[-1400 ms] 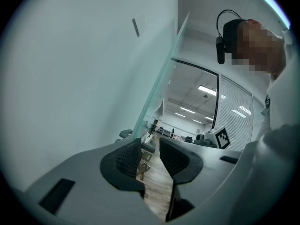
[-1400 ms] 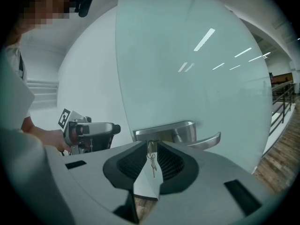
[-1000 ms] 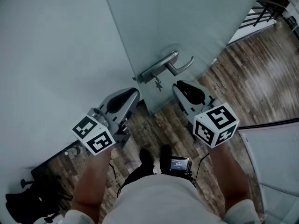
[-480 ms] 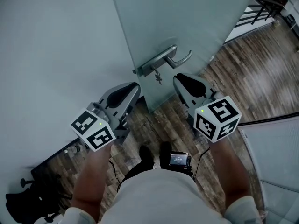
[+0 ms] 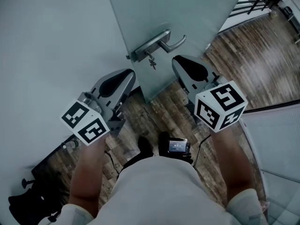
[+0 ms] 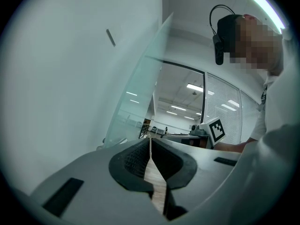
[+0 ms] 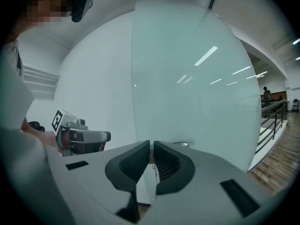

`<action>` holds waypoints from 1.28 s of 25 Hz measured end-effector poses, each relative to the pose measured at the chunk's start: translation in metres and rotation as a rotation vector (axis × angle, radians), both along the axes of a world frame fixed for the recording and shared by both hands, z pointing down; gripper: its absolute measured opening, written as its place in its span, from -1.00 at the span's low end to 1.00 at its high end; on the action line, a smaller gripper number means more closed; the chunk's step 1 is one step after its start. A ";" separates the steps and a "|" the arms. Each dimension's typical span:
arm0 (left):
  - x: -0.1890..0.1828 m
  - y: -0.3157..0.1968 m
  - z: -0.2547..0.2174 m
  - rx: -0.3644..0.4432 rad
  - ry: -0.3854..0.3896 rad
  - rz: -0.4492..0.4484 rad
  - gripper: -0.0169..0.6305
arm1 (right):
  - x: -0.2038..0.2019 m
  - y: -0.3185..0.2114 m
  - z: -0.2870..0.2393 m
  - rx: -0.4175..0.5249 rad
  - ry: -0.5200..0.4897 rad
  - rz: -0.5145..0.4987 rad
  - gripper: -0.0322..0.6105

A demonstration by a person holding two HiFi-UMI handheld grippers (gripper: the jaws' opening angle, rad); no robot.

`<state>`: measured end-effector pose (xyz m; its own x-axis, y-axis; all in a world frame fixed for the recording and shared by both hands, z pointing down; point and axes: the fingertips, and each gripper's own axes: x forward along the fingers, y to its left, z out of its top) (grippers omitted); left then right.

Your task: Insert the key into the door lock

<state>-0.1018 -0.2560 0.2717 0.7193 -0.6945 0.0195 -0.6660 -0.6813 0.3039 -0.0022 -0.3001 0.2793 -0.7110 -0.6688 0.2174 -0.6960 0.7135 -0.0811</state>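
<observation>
Glass door (image 5: 140, 13) with key (image 5: 151, 61) dangling beneath lever handle (image 5: 161, 41); left gripper (image 5: 128, 72) and right gripper (image 5: 177, 60) flank it below, jaws closed and empty, presumably staged to reach it.

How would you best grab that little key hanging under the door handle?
Probably grip the key by its dangling lower end, coming in level from the person's side of the door. It hangs free just below the handle, so its lower end looks unobstructed.
</observation>
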 end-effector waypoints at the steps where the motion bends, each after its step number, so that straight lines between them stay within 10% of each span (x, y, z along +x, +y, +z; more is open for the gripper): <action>1: 0.001 0.002 -0.001 0.000 -0.001 0.003 -0.87 | 0.001 0.001 -0.001 0.001 0.000 0.004 -0.79; 32: 0.001 0.058 0.009 -0.049 0.002 0.015 -0.87 | 0.028 0.059 0.003 -0.051 -0.042 0.049 -0.82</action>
